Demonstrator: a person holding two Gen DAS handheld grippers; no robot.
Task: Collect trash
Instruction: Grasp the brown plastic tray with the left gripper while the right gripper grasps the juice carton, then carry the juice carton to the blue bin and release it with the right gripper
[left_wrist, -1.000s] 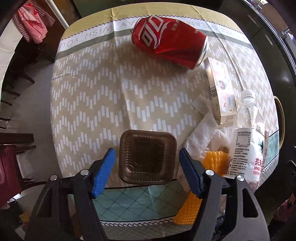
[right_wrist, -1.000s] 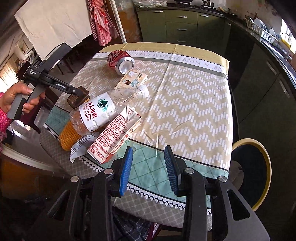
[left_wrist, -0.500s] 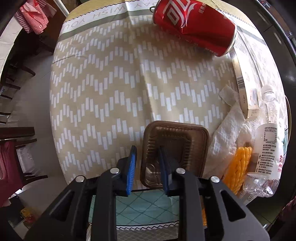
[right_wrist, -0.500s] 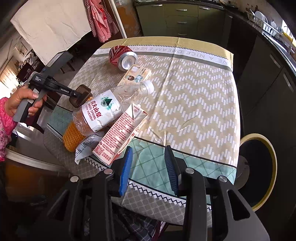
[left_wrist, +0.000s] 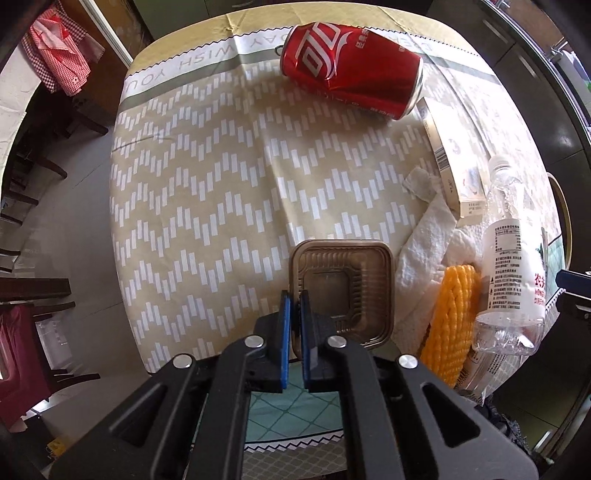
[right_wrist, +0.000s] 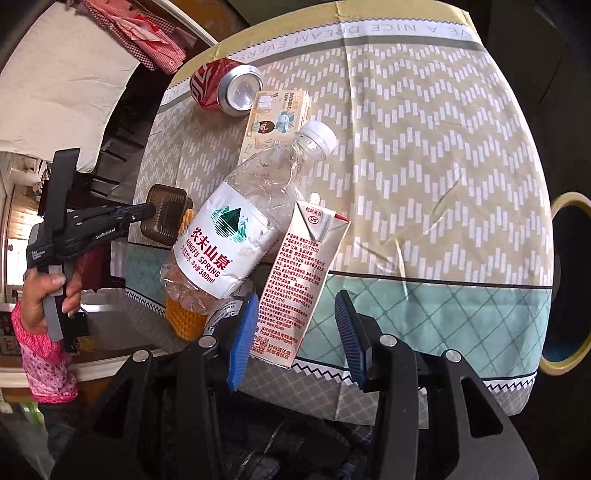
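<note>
My left gripper (left_wrist: 294, 297) is shut on the left rim of a brown plastic tray (left_wrist: 343, 280), which rests at the near edge of the table; from the right wrist the tray (right_wrist: 166, 214) shows tilted at that gripper's tip (right_wrist: 142, 214). My right gripper (right_wrist: 297, 297) hangs over the table's front edge, its jaws opening. The lower end of a red-and-white milk carton (right_wrist: 299, 277) lies between them, and the pads do not press on it. A clear water bottle (right_wrist: 243, 221) leans beside the carton. A dented red can (left_wrist: 351, 74) lies at the far edge.
A flat printed box (left_wrist: 454, 166), a crumpled paper towel (left_wrist: 424, 240) and a yellow foam net (left_wrist: 450, 317) lie between the tray and the bottle. A yellow-rimmed stool (right_wrist: 565, 284) stands to the right of the table. Dark chairs (left_wrist: 33, 291) stand on the left.
The left jaws went from wide around the tray to shut on its left rim. The right gripper dropped and rolled toward the carton, its jaws spreading wider.
</note>
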